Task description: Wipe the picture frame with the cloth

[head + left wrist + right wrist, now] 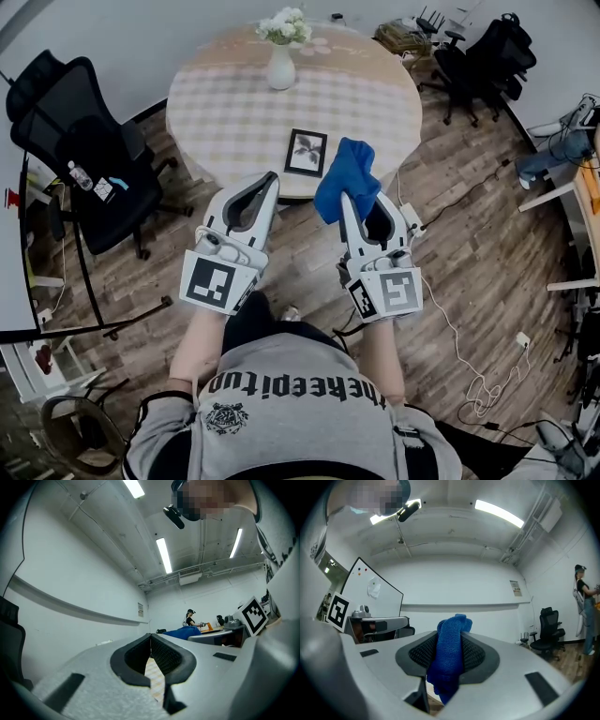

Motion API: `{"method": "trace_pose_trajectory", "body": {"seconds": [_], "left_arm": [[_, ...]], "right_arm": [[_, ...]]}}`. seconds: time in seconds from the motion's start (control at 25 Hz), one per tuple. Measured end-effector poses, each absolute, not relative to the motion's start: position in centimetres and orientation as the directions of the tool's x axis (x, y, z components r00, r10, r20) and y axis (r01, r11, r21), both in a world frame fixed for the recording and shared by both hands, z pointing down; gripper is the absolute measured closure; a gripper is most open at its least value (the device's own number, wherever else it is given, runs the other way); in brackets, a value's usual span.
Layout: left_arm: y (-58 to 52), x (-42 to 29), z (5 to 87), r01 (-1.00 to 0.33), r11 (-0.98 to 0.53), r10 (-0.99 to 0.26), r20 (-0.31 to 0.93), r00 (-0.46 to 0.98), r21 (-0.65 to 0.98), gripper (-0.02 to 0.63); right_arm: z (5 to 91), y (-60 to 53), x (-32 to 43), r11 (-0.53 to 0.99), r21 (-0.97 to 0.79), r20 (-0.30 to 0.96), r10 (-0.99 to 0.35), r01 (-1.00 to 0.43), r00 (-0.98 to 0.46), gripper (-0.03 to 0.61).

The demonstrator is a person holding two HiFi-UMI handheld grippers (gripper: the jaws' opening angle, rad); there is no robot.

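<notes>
Currently the right gripper [348, 201] has its jaws clamped on the blue cloth [347, 176], which bunches above the tips and hangs below them in the right gripper view. The left gripper [270, 180] has its jaws pressed together at the tips with nothing between them; only checked bench top shows through the gap behind.

The picture frame [306, 153] lies flat on the round bench [234, 122] close to its near edge. It is ahead of both grippers and between them, its long axis running away from the person with a slight tilt. In the head view the cloth sits just beside the frame's right edge, while the left tips are near its lower left corner.

Both gripper views look up at wall and ceiling, so the jaws point upward. I judge the coming move as tipping the right gripper forward, down and slightly left to lay the cloth on the frame's face.
</notes>
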State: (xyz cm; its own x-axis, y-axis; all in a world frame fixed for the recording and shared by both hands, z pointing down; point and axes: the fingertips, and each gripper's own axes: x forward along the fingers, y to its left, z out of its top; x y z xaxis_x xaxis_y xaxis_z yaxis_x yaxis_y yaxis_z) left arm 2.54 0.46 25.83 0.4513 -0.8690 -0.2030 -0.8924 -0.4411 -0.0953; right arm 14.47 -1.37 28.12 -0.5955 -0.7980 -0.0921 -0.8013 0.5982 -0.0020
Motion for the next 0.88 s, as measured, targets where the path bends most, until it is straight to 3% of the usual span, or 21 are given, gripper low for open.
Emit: {"method": "trace_pose_trajectory", "body": {"seconds": [0.88], "left_arm": [[-10.5, -2.7, 27.0, -0.802, -0.589, -0.782, -0.181, 0.596, -0.096, 0.597]], "right_arm": [[29.8, -10.6, 9.1, 0.467, -0.032, -0.069, -0.883, -0.883, -0.465, 0.451]]}}
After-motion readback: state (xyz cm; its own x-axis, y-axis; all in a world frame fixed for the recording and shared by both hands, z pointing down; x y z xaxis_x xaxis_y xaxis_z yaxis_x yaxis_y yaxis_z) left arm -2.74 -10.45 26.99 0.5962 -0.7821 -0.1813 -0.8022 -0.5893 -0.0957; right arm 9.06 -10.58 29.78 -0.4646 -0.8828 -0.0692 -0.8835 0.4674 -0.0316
